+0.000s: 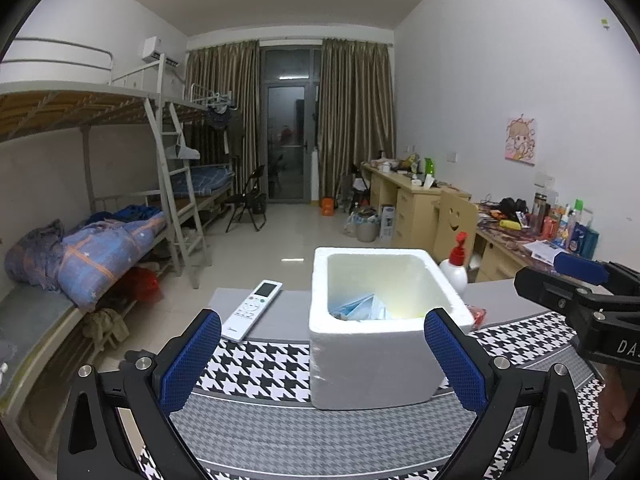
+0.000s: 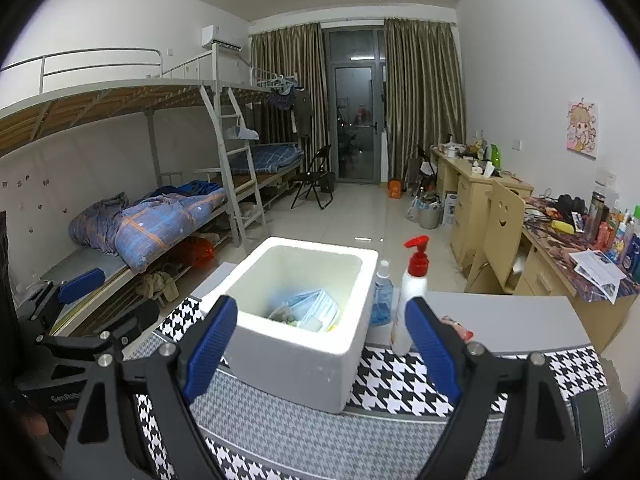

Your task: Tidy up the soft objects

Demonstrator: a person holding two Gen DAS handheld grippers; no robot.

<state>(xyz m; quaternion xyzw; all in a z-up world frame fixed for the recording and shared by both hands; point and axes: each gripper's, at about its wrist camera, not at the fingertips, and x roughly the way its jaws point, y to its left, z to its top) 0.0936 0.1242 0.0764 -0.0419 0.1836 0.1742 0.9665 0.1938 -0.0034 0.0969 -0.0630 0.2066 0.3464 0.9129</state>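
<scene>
A white foam box point(image 1: 376, 344) stands on a houndstooth cloth point(image 1: 264, 368); it also shows in the right wrist view point(image 2: 304, 356). Inside lie blue face masks point(image 1: 360, 306), also seen from the right wrist point(image 2: 316, 308), with other soft items. My left gripper point(image 1: 322, 356) is open and empty, just in front of the box. My right gripper point(image 2: 320, 350) is open and empty, also in front of the box. A small red-pink packet point(image 2: 456, 330) lies on the table right of the box.
A white remote point(image 1: 252, 308) lies left of the box. A red-pump lotion bottle point(image 2: 410, 292) and a small blue bottle point(image 2: 382, 300) stand right of it. Bunk beds line the left wall, desks and a chair the right.
</scene>
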